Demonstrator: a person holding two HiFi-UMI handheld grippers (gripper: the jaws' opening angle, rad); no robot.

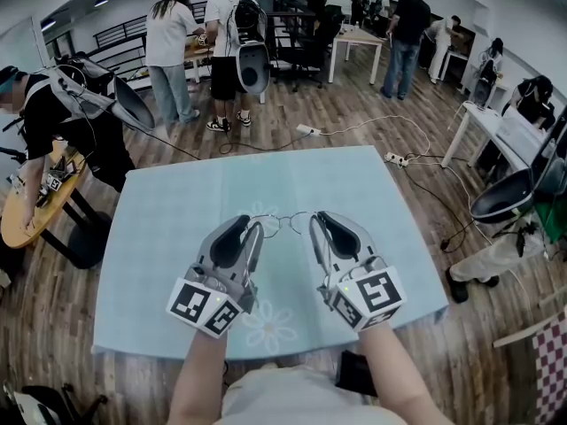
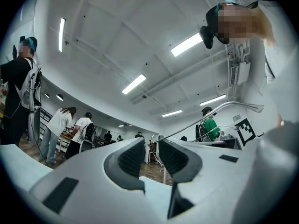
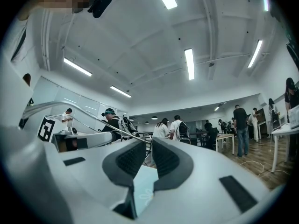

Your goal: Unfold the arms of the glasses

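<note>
As I am watching from the head view, the left claw (image 1: 252, 226) is gripping the left end of the wire glasses (image 1: 283, 222) and the right claw (image 1: 321, 220) is gripping their right end; the glasses are hanging between the tips, over the middle of the pale blue table (image 1: 168, 237).

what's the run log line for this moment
left tongs: shut on glasses, left end | right tongs: shut on right end | glasses: over blue cloth

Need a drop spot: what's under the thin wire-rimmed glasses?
Below the thin wire-rimmed glasses lies a light blue tablecloth; whether they touch it cannot be told. The tabletop beneath is covered.
</note>
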